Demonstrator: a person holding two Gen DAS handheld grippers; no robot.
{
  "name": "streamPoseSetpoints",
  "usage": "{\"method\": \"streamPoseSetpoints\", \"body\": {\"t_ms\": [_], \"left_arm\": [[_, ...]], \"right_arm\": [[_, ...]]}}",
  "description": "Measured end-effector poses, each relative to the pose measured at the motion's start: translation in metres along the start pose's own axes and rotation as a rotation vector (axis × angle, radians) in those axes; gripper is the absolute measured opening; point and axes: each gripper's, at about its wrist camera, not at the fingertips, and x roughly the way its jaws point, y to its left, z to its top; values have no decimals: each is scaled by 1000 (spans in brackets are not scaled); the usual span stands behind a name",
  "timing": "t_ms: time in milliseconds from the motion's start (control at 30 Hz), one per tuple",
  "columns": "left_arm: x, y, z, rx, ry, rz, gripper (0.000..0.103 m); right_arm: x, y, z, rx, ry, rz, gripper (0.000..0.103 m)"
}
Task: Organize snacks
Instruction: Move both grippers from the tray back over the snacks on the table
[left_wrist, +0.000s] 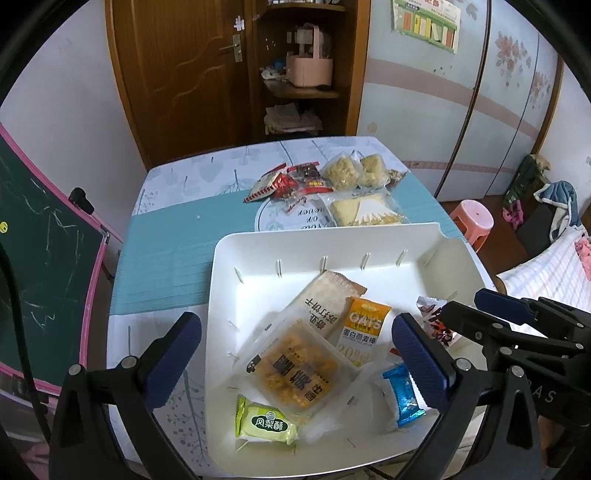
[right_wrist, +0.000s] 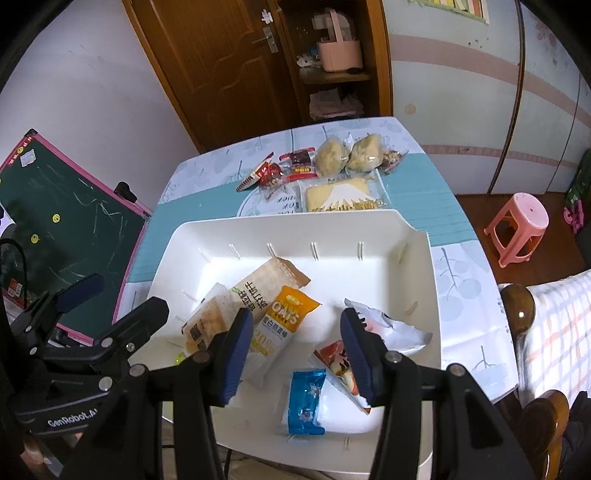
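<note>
Smooth white plastic tray (left_wrist: 424, 236), glossy foil blue packet (right_wrist: 306, 400), varnished wooden door (left_wrist: 177, 66)

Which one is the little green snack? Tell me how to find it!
Look in the big white tray on the table. At its near corner, beside the clear pack of orange crackers, lies the small green packet. It is the only light green wrapper there.

Beneath the left tool (left_wrist: 295, 354), black with dark-blue ribbed pads, a white tray (left_wrist: 258, 251) holds an orange-and-white oat bar (left_wrist: 364, 325), a lime-green packet (left_wrist: 264, 424) and a blue foil packet (left_wrist: 404, 395). Ahead, the tabletop (left_wrist: 177, 236) is teal-striped with pale leaf prints.
</note>
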Motion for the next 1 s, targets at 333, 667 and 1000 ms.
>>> {"method": "streamPoseSetpoints", "body": {"t_ms": [333, 667, 1000], "left_arm": [[34, 5, 12, -2, 76, -6, 103], [29, 20, 116, 76, 8, 0, 103], [70, 17, 250, 191, -38, 90, 103]], "right_arm": [[34, -9, 13, 16, 94, 11, 56], [32, -26, 109, 12, 28, 68, 100], [108, -52, 210, 0, 125, 35, 103]]}}
